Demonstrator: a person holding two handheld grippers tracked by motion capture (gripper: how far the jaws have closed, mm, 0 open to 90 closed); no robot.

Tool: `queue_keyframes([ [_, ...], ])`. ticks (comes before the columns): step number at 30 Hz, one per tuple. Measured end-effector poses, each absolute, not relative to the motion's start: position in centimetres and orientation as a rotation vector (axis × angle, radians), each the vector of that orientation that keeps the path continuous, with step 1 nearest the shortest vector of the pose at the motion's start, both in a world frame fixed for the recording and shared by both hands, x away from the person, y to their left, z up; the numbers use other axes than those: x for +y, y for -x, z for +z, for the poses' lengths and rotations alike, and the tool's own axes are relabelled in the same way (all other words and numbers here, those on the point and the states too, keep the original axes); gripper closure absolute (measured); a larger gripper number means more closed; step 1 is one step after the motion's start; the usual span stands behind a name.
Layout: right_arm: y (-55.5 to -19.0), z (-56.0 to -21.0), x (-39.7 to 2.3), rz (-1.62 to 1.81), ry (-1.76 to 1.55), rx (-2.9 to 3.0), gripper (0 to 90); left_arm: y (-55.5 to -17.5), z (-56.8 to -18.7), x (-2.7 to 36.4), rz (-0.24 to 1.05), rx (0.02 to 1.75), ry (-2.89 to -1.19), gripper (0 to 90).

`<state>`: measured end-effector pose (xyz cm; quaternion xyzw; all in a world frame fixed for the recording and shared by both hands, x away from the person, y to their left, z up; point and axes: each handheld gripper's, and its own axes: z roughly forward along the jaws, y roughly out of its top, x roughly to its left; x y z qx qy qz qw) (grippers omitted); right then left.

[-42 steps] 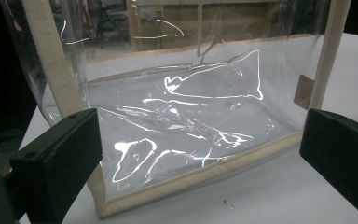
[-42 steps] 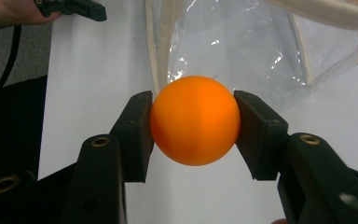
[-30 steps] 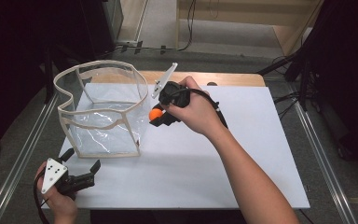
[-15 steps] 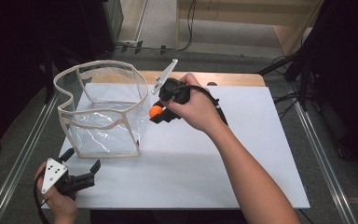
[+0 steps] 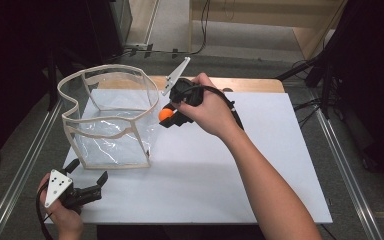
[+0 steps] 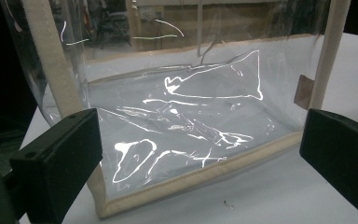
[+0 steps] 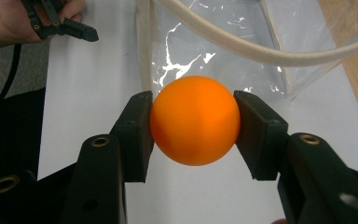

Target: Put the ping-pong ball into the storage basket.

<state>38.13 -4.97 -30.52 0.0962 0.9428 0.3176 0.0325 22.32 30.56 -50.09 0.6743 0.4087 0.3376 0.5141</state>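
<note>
**Orange ball gripped beside a clear bag**

A person works at a white desk [image 5: 220,170], seen from above, with a handheld claw in each hand. The right claw [image 5: 166,118] is clamped on an orange ball [image 5: 166,114], one black jaw pressed against each side of it. The ball is held off the desk, just beside the near right corner of a clear plastic bag [image 5: 111,125] and close to its upper rim. In the right gripper view the ball [image 7: 195,120] sits squarely between the two jaws, with the bag's cream-coloured rim [image 7: 261,49] curving across the picture just beyond it.

The bag stands upright and open at the top on the left part of the desk. Its walls are see-through and crinkled, and cream trim runs along every edge.

The left claw [image 5: 87,175] rests low at the near left corner of the desk, held in the person's left hand [image 5: 62,212]. Its jaws stand wide apart with nothing between them. In the left gripper view they point at the bag's near wall [image 6: 186,121], which stands close in front of them without touching.
</note>
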Motion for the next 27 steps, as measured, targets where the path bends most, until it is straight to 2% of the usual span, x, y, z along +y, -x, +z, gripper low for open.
queue_keyframes([
  [27, -38.9, -28.3, -3.9, 0.973, -0.288, 2.886, 48.3, -22.3, -50.1, 30.6, 0.809, 0.984, -1.618, 0.0],
])
